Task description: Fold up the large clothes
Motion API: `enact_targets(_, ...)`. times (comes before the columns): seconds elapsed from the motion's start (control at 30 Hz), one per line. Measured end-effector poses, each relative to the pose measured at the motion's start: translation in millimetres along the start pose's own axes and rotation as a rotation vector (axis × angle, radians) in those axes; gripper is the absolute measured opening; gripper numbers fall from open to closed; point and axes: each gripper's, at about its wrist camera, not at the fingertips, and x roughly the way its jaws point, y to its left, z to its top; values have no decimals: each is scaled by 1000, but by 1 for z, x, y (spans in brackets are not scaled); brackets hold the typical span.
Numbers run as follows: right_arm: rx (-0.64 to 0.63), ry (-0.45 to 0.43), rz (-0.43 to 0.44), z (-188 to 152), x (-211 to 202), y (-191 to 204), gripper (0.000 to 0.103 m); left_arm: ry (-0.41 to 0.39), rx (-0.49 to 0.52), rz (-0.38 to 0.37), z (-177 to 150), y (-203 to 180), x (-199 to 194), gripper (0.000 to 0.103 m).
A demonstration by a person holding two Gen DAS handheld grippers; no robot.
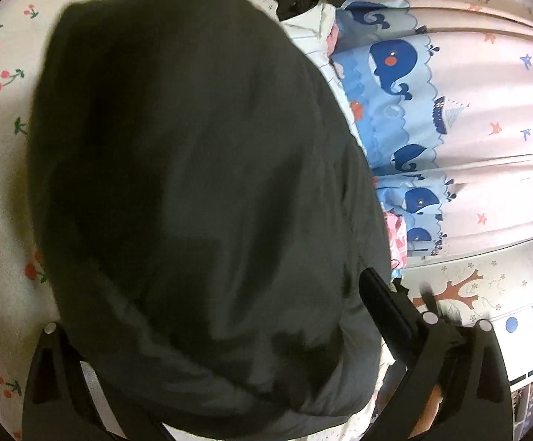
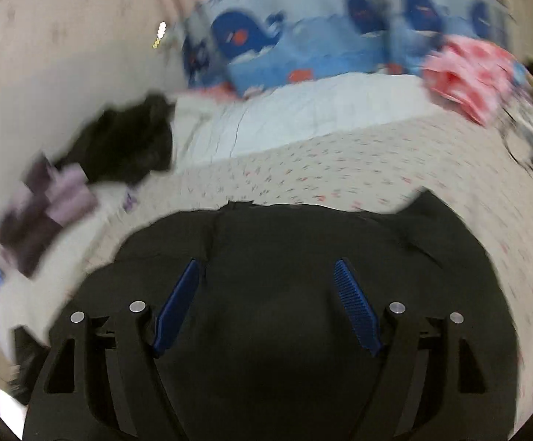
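Note:
A large dark grey-green garment [image 1: 200, 191] fills the left wrist view and drapes over my left gripper [image 1: 251, 330]. Only its right finger [image 1: 387, 312] shows clearly; the left finger is hidden under the cloth, so its state is unclear. In the blurred right wrist view the same dark garment [image 2: 273, 294] lies on the cherry-print bedsheet [image 2: 340, 169]. My right gripper [image 2: 266, 283] is open just above it, blue pads [image 2: 354, 308] spread wide, holding nothing.
A whale-print blue curtain [image 1: 406, 84] hangs by the bed. A white folded quilt [image 2: 295, 114], a black garment [image 2: 126, 147], a purple striped garment [image 2: 45, 209] and a pink cloth [image 2: 468, 70] lie at the back of the bed.

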Motion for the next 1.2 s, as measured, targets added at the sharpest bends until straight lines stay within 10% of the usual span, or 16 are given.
enact_targets(0.23, -138, 204, -179, -32, 129, 22, 83, 11, 89, -37, -3, -9, 10, 63)
enact_targets(0.33, -118, 266, -148, -30, 115, 17, 83, 11, 55, -44, -2, -3, 10, 61)
enact_targets(0.5, -180, 102, -67, -49, 32, 37, 88, -6, -4, -33, -1, 3, 7, 68)
enact_targets(0.67, -313, 131, -115, -109, 60, 43, 96, -16, 26, -54, -6, 0, 4, 71)
enact_targets(0.77, -273, 215, -103, -95, 53, 48, 95, -37, 16, -66, -8, 2, 1, 71)
enact_targets(0.9, -242, 23, -90, -46, 10, 51, 95, -43, -17, -46, -7, 5, -1, 73)
enact_targets(1.03, -229, 10, -230, 12, 52, 44, 95, -44, -8, -29, -5, 0, 2, 79)
enact_targets(1.2, -106, 297, -312, 0, 167, 13, 97, -39, 0, -10, -4, -3, 7, 82)
